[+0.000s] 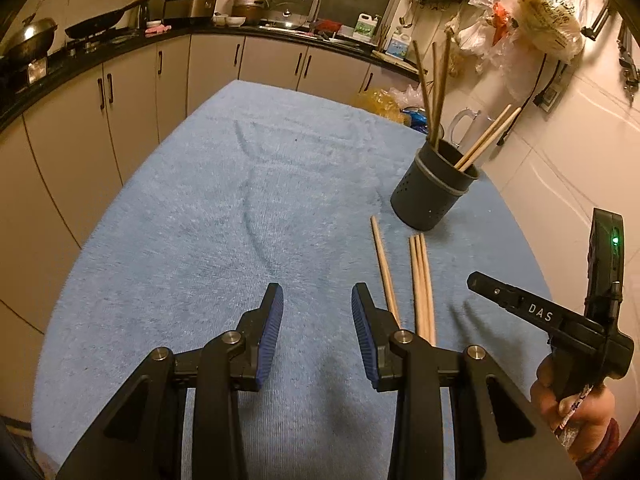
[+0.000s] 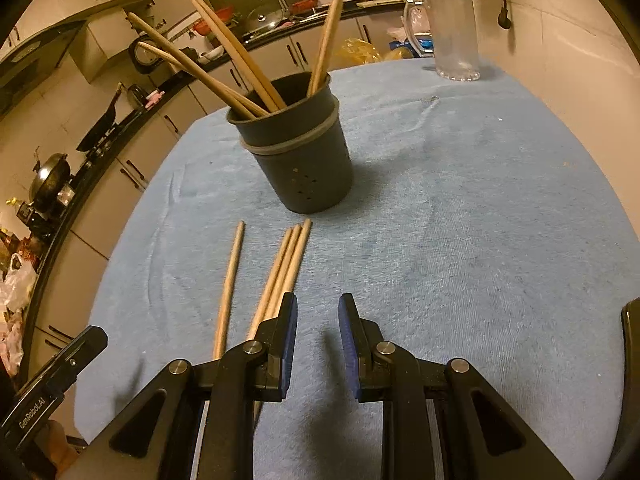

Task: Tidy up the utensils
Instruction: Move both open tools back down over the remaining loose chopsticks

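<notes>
Lying on the blue-towelled bench (image 2: 460,220), four loose chopsticks (image 2: 280,272) point at the dark holder (image 2: 304,160), which stands upright with more chopsticks inside. The left tongs (image 1: 317,308) gape wide and empty; the right tongs (image 2: 318,320) stand narrower, also empty. Only the right view shows the clear jug (image 2: 454,36) fully.

Your left hand-held gripper (image 1: 317,304) covers the near ends of the loose chopsticks (image 1: 423,280), and your right hand-held gripper (image 2: 318,312) covers those ends too. Ahead of it, the holder (image 2: 304,160) hides the lower ends of the chopsticks standing inside, while one tip runs off the top edge. Your right hand (image 1: 576,400) is cut by the frame's rim.
</notes>
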A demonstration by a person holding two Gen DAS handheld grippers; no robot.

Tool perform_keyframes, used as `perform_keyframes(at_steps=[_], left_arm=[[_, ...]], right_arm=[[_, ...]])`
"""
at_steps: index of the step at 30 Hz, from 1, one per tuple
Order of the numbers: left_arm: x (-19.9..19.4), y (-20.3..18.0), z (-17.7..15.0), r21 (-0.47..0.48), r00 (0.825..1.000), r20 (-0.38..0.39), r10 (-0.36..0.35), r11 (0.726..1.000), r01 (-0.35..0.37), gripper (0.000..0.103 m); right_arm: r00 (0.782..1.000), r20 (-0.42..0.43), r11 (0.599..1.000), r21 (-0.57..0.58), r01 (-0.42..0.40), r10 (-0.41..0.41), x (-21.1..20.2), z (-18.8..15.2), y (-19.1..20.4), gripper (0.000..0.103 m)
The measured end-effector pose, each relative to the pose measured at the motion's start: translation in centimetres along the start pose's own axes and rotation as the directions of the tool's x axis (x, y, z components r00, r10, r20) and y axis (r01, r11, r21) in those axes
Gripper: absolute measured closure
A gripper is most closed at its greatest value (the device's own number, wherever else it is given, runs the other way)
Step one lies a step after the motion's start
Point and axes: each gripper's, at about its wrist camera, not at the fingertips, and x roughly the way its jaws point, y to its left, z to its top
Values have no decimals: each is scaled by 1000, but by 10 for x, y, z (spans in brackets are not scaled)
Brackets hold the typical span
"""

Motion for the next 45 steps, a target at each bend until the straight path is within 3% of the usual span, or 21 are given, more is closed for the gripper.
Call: perform_keyframes(at_steps=[9, 25, 36, 40, 45], left_arm=[[-7, -9, -2, 9, 1000, -12, -15, 1000, 16, 69], [2, 8, 4, -33, 999, -36, -17, 999, 16, 69], [-4, 5, 4, -18, 999, -28, -36, 999, 36, 69], [3, 16, 9, -49, 996, -65, -68, 997, 65, 69], [28, 31, 21, -134, 978, -144, -150, 982, 131, 69]], right_arm=[[999, 31, 1000, 4, -11, 11, -21, -3, 0, 80], [994, -105, 999, -27, 32, -35, 40, -2, 17, 80], [989, -91, 993, 8, 121, -120, 30, 0, -14, 80], [992, -81, 993, 54, 103, -98, 21, 7, -27, 80], [996, -43, 994, 77, 75, -72, 4, 19, -38, 80]])
